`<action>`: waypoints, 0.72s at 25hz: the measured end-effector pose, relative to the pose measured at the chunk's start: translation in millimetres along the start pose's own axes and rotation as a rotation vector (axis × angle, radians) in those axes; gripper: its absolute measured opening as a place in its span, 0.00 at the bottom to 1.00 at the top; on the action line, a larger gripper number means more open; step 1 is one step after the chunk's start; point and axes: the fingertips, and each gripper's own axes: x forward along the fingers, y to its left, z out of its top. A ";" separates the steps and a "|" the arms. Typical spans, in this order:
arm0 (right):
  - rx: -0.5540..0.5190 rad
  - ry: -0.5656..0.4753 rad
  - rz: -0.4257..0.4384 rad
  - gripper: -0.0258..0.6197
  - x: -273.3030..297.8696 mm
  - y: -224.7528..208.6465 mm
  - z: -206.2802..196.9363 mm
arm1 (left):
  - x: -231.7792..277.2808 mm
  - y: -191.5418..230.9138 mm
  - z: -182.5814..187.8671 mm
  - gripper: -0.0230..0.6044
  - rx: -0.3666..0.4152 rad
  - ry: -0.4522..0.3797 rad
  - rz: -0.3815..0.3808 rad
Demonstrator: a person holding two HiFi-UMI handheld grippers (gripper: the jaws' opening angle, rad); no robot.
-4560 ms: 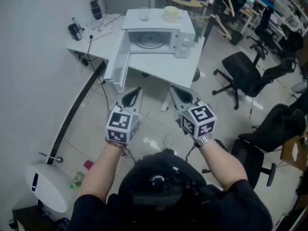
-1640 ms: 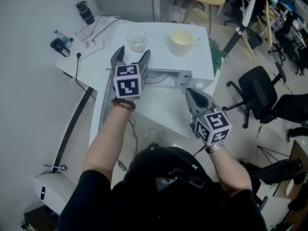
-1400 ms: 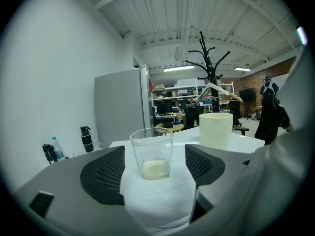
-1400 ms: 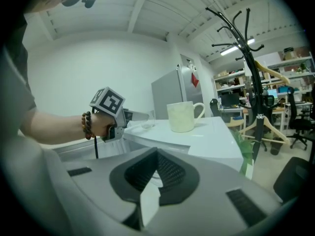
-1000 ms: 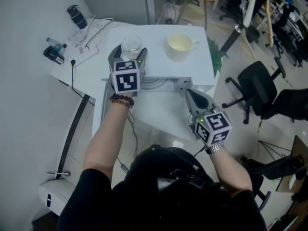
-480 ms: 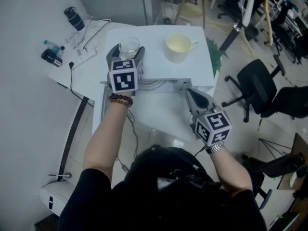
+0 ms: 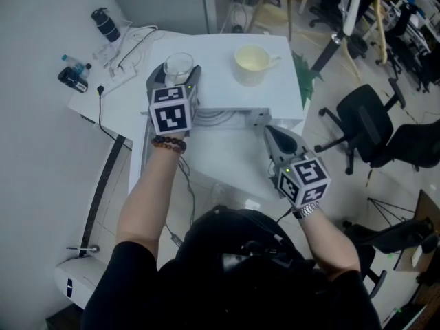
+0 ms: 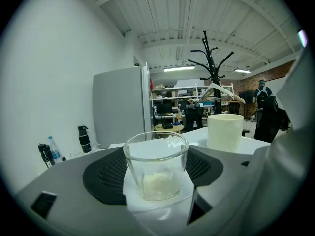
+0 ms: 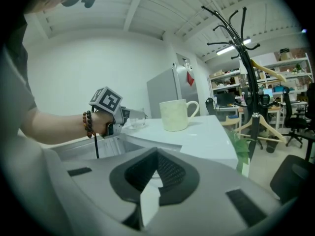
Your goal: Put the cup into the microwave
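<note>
Clear glass cup upright on the white top of the microwave, toward its left front corner, right between the jaws of the left gripper. Jaws spread wide, just now closing in a little, one dark ribbed pad hugging each side of the glass and, as far as visible, pressing on it. Base of the cup down on the microwave top, not lifted. Low inside the glass, a pale whitish patch, too unclear to name. Further right on the same top, well apart from the glass, a cream mug with its handle pointing right. Right gripper low, just in front of the microwave's right front corner, jaws fully together with nothing between them, well apart from both cup and mug. Left of the microwave, on the table, a dark bottle and white cables.
</note>
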 end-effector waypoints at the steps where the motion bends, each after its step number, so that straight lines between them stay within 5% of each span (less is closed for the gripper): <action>1: -0.002 -0.001 0.003 0.06 -1.2 1.3 0.1 | -2.8 0.5 0.5 0.59 -0.002 -0.004 0.003; 18: -0.030 -0.008 0.066 0.06 -31.4 25.9 -11.9 | -68.4 0.5 -6.3 0.59 -0.025 -0.043 0.066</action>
